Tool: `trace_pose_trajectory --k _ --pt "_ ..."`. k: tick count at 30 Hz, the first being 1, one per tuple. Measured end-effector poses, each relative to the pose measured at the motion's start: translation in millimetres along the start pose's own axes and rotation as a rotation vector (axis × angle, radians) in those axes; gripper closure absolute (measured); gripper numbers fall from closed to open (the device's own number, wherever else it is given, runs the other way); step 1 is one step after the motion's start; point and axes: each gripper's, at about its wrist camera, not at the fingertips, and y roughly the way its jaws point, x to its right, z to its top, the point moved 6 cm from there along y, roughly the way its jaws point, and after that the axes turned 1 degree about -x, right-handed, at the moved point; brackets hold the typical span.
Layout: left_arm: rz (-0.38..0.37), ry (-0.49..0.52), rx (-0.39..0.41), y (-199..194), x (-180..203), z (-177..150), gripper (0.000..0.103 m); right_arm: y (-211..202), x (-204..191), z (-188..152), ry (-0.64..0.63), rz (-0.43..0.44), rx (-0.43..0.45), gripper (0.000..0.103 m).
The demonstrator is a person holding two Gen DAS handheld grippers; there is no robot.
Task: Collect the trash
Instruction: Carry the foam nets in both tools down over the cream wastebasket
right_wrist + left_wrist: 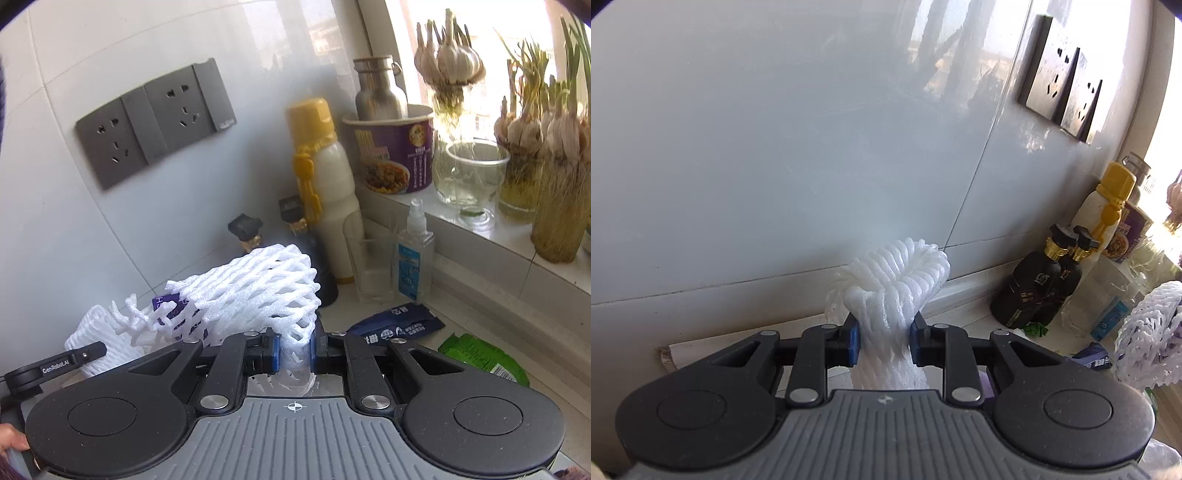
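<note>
The left gripper is pinching a bunched white foam fruit net tight between its blue pads, the net poking up ahead of the fingers toward the tiled wall. The right gripper is clamping a stretched foam mesh sleeve, which is fanning out ahead and leftward. A dark blue wrapper and a green packet are lying on the counter just right of it.

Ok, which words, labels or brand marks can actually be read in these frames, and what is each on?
"GenRobot.AI": black left tool arm.
Purple noodle cup: print too small.
Spray bottle label: blurred.
Blue wrapper: characters unreadable.
Purple paper inside foam net: partial letters only.
</note>
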Motion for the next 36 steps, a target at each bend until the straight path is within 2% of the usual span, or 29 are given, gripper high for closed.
trace_pose_trajectory --k 9,15,22,31,36 --pt "-0.027 -0.016 0.015 -18 -3 0 0.08 -34 -21 5 -0.018 0.037 0.03 0.09" --pt "-0.053 -0.036 0.02 -52 -16 -2 0.08 -55 -47 -7 -0.021 0.073 0.024 0.09" --pt "-0.046 -0.08 0.002 -92 -54 -27 0.08 -75 -103 -47 -0.076 0.153 -0.009 0.09" --pt "0.021 -0.157 -0.05 -136 -114 -83 0.08 -79 -180 -115 -0.123 0.294 -0.112 0.09" --pt "0.067 -0.197 -0.09 -151 -142 -116 0.08 -80 -224 -150 -0.189 0.365 -0.179 0.09"
